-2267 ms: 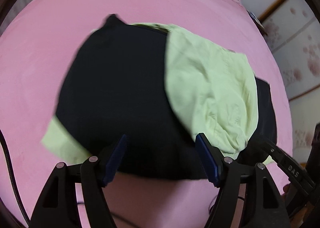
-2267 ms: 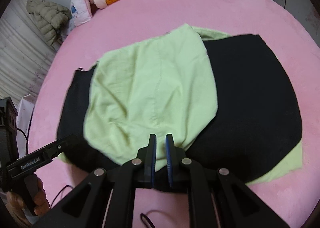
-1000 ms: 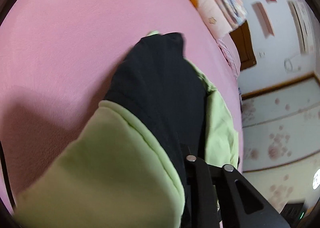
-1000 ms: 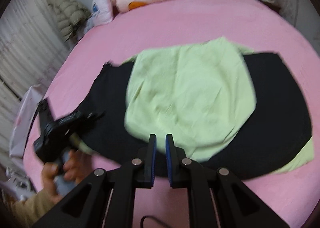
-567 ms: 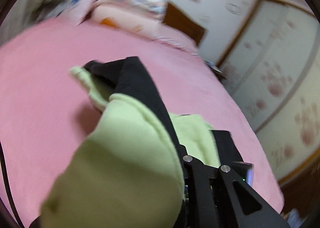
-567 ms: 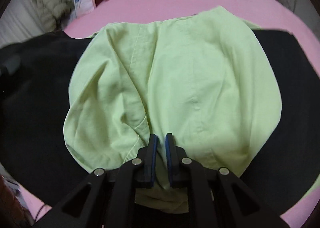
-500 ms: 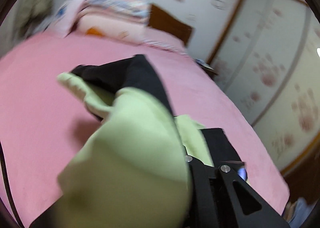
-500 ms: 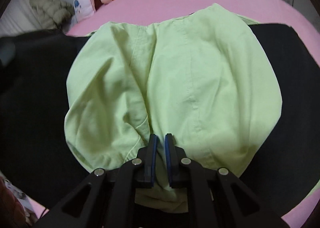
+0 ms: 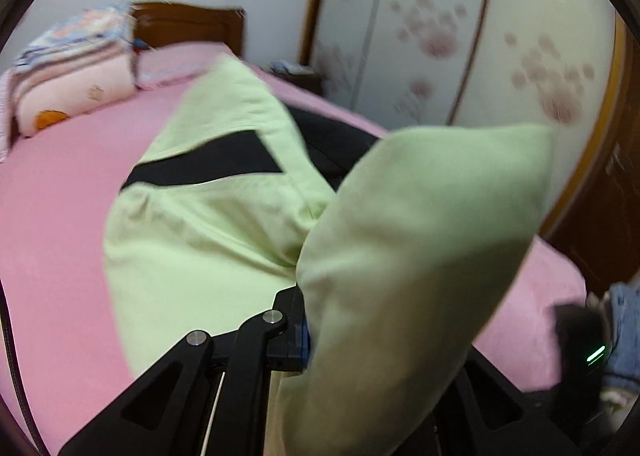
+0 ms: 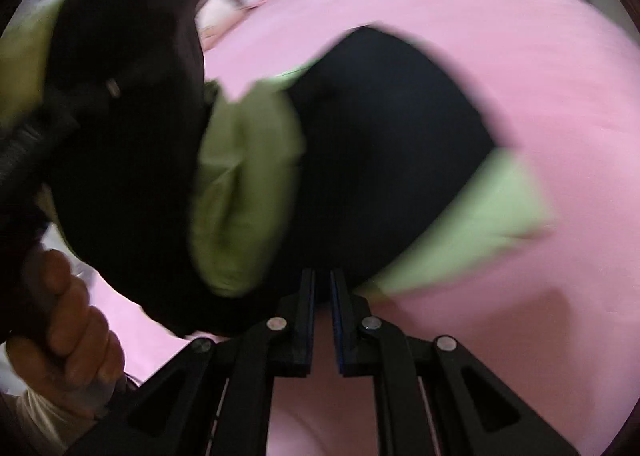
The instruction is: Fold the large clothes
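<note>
The left claw [image 9: 308, 332] grips the garment's [image 9: 208, 240] lifted flap above the bed [image 9: 60, 192]; the right claw [image 10: 322, 320], pinched shut and empty, sits at the garment's near edge.

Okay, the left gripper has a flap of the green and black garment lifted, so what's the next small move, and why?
Probably carry the left gripper on across and lower its flap onto the garment on the pink bed. It is shut on raised cloth that hangs unfolded, while the right gripper looks shut and empty.
</note>
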Tool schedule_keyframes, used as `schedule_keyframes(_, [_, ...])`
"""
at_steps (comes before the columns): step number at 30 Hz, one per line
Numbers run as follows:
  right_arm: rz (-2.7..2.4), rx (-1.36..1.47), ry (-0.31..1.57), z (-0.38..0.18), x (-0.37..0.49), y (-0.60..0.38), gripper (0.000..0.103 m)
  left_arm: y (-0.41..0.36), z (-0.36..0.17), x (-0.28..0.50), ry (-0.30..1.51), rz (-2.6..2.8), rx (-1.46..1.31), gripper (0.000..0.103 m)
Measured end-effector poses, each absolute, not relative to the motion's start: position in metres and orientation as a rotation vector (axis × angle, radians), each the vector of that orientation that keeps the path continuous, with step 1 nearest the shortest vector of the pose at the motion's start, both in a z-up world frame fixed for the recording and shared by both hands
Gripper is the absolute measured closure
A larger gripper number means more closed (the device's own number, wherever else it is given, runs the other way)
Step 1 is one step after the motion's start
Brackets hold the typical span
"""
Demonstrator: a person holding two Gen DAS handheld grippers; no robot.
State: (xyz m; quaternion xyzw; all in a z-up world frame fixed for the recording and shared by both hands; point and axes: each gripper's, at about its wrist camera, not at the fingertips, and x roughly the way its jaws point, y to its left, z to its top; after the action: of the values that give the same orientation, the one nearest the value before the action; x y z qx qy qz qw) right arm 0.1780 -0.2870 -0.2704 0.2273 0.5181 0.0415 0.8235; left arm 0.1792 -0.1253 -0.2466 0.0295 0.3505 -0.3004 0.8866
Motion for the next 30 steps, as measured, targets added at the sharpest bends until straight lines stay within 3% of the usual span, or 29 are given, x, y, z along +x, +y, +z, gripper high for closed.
schedule_keyframes(3, [-0.008,0.443,1.116,-0.267,0.168,-0.325,0.095,-0.161,-0.288,0.186,0.865,-0.628,0.119,0.093])
schedule_keyframes(5, [-0.043,0.423,1.130,-0.268,0.170,-0.342,0.095,-0.178,-0.323,0.191,0.968,-0.583,0.191,0.085])
schedule_keyframes(7, [-0.069,0.416,1.138,-0.269,0.173,-0.353,0.095,-0.183,-0.333,0.190,0.984,-0.565,0.222,0.083])
schedule_keyframes(10, [-0.055,0.444,1.135,-0.263,0.181,-0.360,0.095,-0.178,-0.319,0.190,1.005,-0.618,0.132,0.053])
schedule_keyframes(11, [-0.041,0.454,1.129,-0.260,0.183,-0.362,0.095,-0.174,-0.315,0.188,1.022,-0.637,0.096,0.033])
schedule_keyframes(12, [-0.022,0.463,1.121,-0.255,0.188,-0.362,0.095,-0.169,-0.310,0.187,1.040,-0.653,0.055,0.026])
schedule_keyframes(15, [0.021,0.495,1.084,-0.239,0.190,-0.371,0.088,-0.153,-0.291,0.176,1.074,-0.714,-0.047,0.026])
schedule_keyframes(19, [0.075,0.567,1.023,-0.213,0.193,-0.379,0.056,-0.131,-0.256,0.155,1.041,-0.735,-0.122,0.025])
schedule_keyframes(23, [0.148,0.586,1.047,-0.205,0.209,-0.369,0.047,-0.105,-0.240,0.150,0.977,-0.534,-0.111,0.025])
schedule_keyframes(30, [0.212,0.530,1.287,-0.252,0.255,-0.333,0.047,-0.043,-0.291,0.182,1.083,-0.144,-0.102,0.026])
